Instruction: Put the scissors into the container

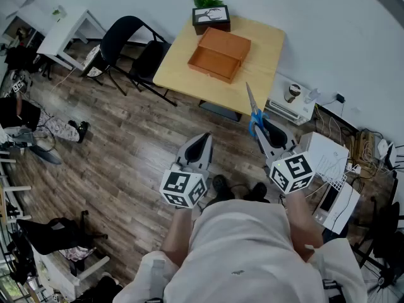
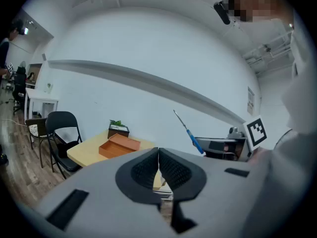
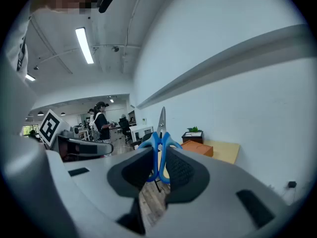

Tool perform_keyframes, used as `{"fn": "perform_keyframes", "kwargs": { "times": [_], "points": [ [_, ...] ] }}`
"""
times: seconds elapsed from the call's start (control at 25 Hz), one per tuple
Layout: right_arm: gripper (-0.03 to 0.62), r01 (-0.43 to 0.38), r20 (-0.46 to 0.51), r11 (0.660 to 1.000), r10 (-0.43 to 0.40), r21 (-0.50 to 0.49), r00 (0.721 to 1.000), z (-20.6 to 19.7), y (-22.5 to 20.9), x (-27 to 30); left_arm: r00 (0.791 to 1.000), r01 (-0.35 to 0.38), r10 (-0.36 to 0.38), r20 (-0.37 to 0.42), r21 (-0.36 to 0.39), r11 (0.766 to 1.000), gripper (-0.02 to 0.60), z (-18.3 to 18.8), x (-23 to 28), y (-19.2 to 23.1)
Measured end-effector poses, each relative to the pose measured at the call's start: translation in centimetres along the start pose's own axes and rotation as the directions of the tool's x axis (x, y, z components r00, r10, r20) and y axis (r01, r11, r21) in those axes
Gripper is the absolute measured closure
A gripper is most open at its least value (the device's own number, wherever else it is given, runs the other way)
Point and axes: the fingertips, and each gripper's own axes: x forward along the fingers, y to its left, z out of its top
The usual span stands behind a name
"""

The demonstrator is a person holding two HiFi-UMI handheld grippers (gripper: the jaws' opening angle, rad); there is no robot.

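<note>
Now the right gripper is squeezed tight on the blue handles of the scissors. The blades point up and away, probably so the sharp end is safe to carry. The left gripper is pressed closed with nothing in it. Far ahead, the orange container sits open on the table, well apart from the scissors.

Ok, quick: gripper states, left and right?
Left gripper: shut, nothing between the jaws.
Right gripper: shut on the scissors by their blue handles, blades pointing up.
</note>
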Motion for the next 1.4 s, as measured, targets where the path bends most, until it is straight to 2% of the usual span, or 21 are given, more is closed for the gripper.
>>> {"fn": "perform_keyframes", "kwargs": {
  "times": [0.28,0.56,0.92,1.12,1.4],
  "points": [
    [0.513,-0.02,0.01,0.999,0.02,-0.037,1.0,0.0,0.7,-1.3,1.0,0.0,0.0,0.01,0.001,1.0,0.574,-0.6,-0.5,-0.6],
    [0.513,0.0,0.058,0.998,0.004,-0.068,0.998,0.2,1.8,-2.2,1.0,-0.004,0.004,0.007,0.016,1.0,0.574,-0.9,-2.1,-0.4],
    [0.513,0.048,0.036,0.998,-0.047,-0.047,0.998,-1.0,2.4,-2.8,1.0,0.013,-0.013,0.004,0.02,1.0,0.574,-1.2,-4.0,0.3],
    [0.513,0.042,0.016,0.997,-0.041,-0.06,0.999,-1.8,3.0,-2.8,1.0,0.005,-0.005,-0.004,0.003,1.0,0.574,-2.0,-4.3,0.9],
    [0.513,0.019,-0.003,0.999,-0.019,-0.03,1.0,-1.9,2.4,-1.1,1.0,-0.003,0.002,-0.023,-0.018,1.0,0.574,-2.2,-3.4,1.8]
  ]
}}
